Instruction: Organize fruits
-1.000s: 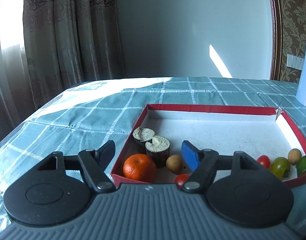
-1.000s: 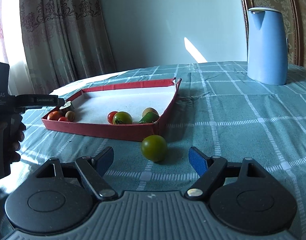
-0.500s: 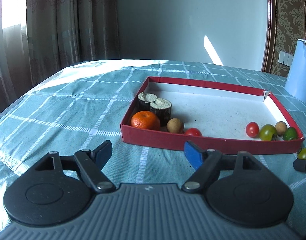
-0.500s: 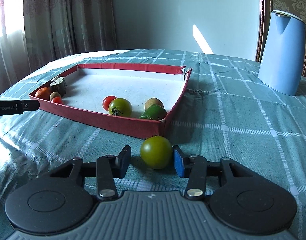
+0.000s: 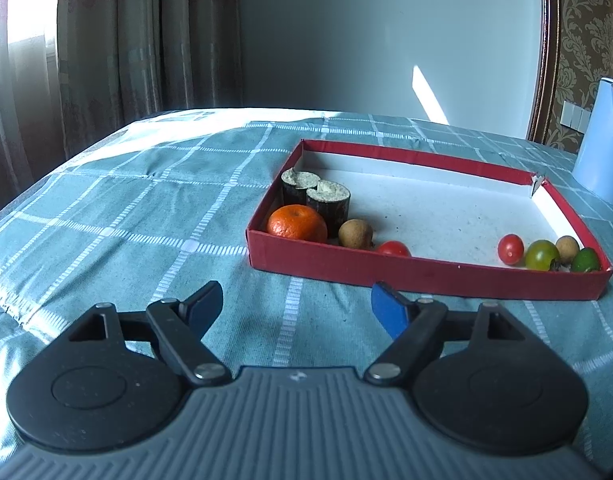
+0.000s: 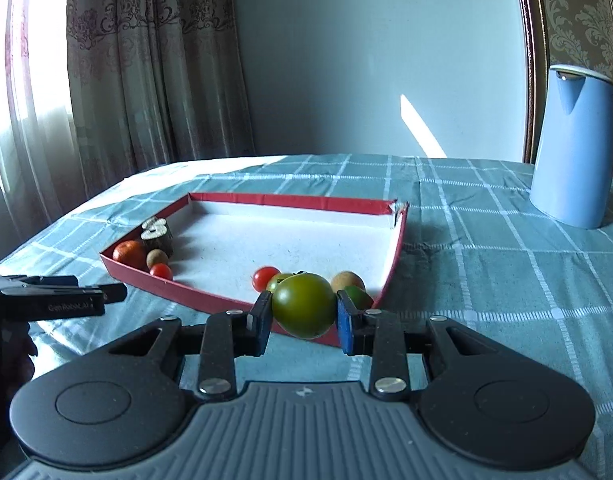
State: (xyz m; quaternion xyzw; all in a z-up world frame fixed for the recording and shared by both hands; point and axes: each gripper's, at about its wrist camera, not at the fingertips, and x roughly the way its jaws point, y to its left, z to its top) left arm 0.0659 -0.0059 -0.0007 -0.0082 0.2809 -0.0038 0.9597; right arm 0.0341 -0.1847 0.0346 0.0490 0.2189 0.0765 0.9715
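A home room: patterned curtains, damask wallpaper, a checked tablecloth and a blue kettle.

**A:** Teal tabletop, covered by a cloth with a white grid check, a bit creased near the front left edge. Sunlit at the far left corner.

**B:** Directly on it?

**A:** Shallow red tray with a white floor, sitting flat right of center. Torn at the far right corner. Holding fruit along the near wall in two clusters, one at the left corner, one at the right.

**B:** Anything else on the cloth?

**A:** Blue kettle, standing upright near the far right edge, well apart from the tray. Same cloth and tray seen from the right wrist too.
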